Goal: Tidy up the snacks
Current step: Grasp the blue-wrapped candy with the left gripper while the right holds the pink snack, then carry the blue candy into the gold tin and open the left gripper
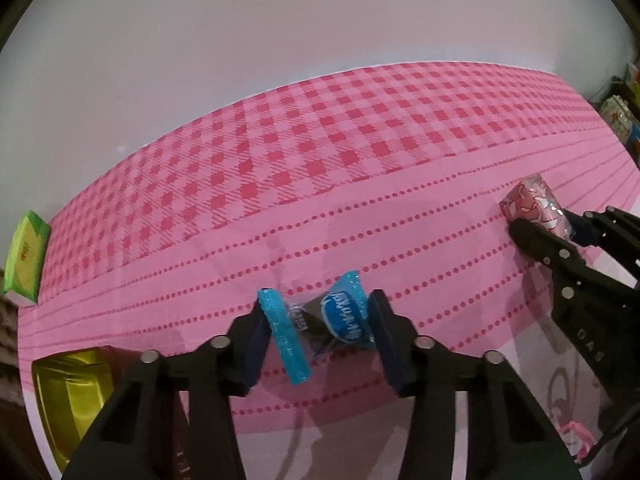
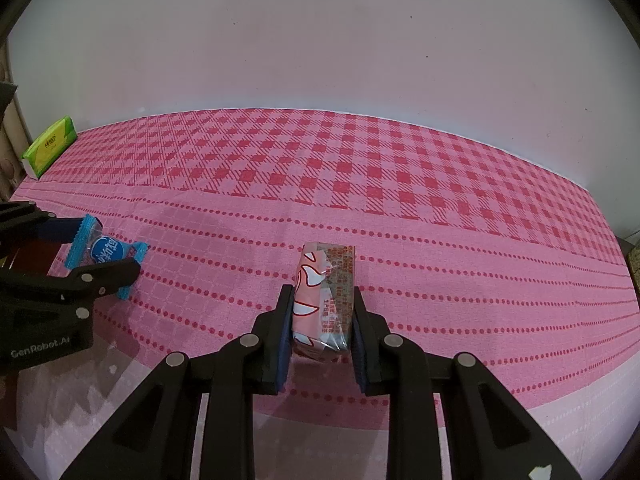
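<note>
Blue-wrapped snack is clamped across its middle in the left gripper; pink snack bar is gripped by its long sides in the right gripper, both just above the worktop. Both are judged light, crinkly, slippery film; crimped ends should be avoided. A gold-lined box at 8 o'clock is shown only in the left view; the bar's printed back only in the right.

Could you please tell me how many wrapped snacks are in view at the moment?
2. The blue-wrapped snack sits between the left gripper fingers; the pink-wrapped snack is held in the right gripper. Others may lie out of view.
</note>
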`<state>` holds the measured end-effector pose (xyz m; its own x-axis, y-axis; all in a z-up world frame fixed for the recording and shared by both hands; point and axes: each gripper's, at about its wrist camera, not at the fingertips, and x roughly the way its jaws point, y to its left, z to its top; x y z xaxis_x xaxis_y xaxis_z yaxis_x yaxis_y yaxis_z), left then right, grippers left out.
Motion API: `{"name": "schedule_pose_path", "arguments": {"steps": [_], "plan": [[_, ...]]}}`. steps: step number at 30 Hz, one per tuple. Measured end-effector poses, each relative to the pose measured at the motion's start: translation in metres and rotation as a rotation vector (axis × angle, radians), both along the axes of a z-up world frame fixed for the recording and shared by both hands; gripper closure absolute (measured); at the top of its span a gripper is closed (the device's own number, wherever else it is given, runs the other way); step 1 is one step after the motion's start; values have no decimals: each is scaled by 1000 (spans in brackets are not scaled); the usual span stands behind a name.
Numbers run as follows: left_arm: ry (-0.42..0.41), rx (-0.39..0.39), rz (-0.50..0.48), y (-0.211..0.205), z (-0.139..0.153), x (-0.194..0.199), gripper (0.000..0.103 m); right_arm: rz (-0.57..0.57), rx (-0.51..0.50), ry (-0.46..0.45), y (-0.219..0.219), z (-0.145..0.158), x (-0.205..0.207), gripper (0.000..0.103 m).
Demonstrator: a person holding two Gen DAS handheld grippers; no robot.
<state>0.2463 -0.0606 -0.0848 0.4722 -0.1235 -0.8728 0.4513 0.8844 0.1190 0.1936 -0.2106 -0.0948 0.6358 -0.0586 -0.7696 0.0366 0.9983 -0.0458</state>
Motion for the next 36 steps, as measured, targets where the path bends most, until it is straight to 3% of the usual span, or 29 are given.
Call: {"name": "schedule_pose_path", "arguments": {"steps": [8, 16, 36], "plan": [[30, -55, 18, 8, 1, 4, 63, 0, 0, 0, 0, 0, 0, 79], [7, -28, 19, 4, 3, -2, 72, 0, 0, 0, 0, 0, 0, 79], [-1, -18, 41, 9, 24, -28, 74, 0, 0, 0, 0, 0, 0, 79]]}}
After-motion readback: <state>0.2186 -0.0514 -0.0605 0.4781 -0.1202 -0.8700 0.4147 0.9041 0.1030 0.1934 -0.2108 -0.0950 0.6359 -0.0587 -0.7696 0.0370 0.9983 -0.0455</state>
